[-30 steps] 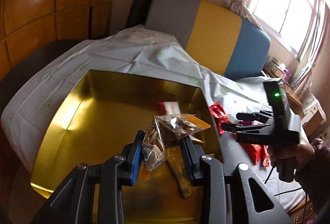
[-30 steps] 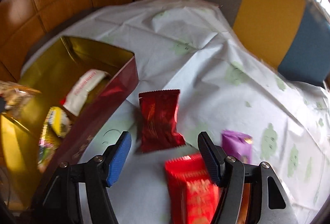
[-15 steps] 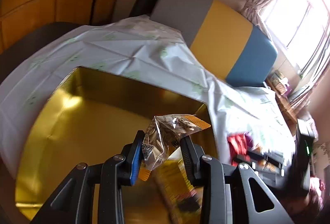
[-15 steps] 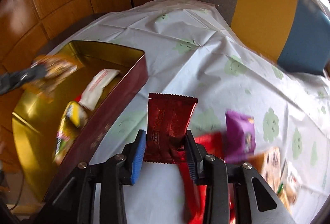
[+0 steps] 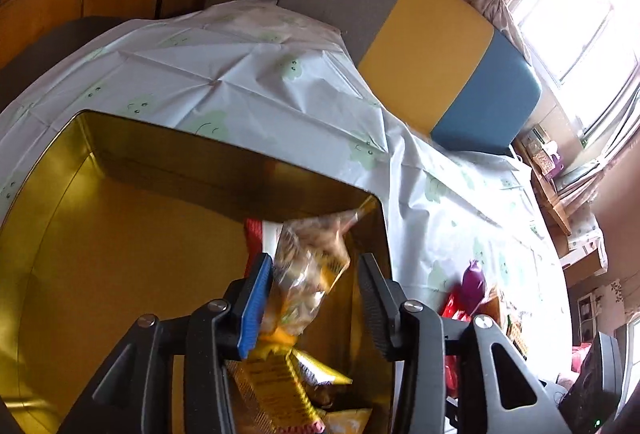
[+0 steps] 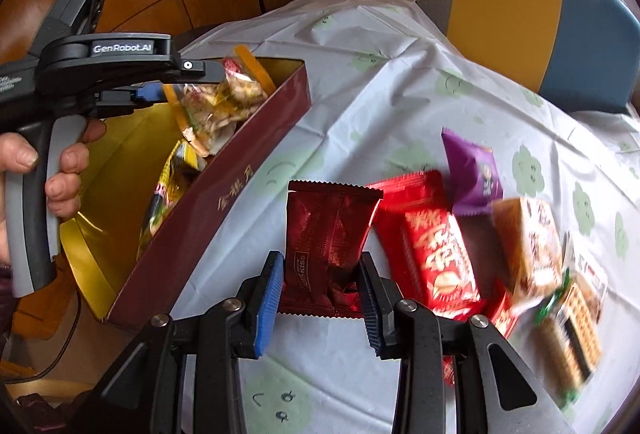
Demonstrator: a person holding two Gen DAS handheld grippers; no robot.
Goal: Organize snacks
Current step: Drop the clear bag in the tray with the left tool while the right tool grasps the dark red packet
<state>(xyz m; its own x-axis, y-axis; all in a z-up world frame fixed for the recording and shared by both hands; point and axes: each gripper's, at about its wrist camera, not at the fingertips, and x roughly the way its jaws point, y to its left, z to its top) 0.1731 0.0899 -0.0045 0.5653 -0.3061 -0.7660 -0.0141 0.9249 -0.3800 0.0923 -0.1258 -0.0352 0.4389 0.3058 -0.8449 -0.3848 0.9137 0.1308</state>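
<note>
Opening left jaws release one clear packet (image 5: 310, 266); right jaws pinch one dark-red packet (image 6: 326, 238).

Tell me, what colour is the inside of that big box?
Shiny gold inside the box; its outer wall is dark red. The left wrist view shows it best.

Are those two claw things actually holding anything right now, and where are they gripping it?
The right gripper pinches the dark red snack packet near its bottom end. The left gripper has just been opening; the clear nut packet sits between its fingers over the gold tin, no longer pinched.
</note>
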